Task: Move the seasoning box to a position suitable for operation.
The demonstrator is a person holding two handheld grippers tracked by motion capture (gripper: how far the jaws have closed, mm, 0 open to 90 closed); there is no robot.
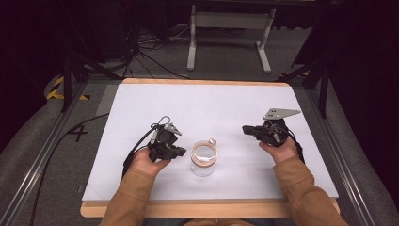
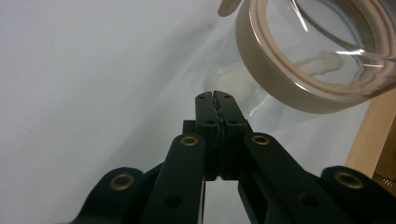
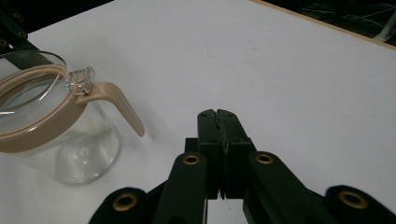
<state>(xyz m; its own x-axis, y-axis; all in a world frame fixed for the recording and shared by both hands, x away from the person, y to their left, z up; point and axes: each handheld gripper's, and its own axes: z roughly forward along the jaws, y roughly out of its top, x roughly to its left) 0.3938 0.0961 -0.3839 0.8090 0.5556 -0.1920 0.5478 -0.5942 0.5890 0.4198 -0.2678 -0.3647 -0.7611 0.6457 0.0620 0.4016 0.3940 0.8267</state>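
Glass jar [image 1: 203,160] with tan rim stands upright on the white table [image 1: 141,113]. Left gripper [image 1: 176,151] sits just beside the jar, jaws clenched empty. Right gripper [image 1: 246,129] lies well apart from the jar, likewise clenched.

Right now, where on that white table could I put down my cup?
The far half of the white table is bare, beyond the glass jar. The near middle is crowded: the jar sits between the left gripper and the right gripper.

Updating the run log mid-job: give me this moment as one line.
left tongs: shut, empty, beside jar | right tongs: shut, empty, apart from jar | glass jar: upright, tan clasp lid shut, on white table
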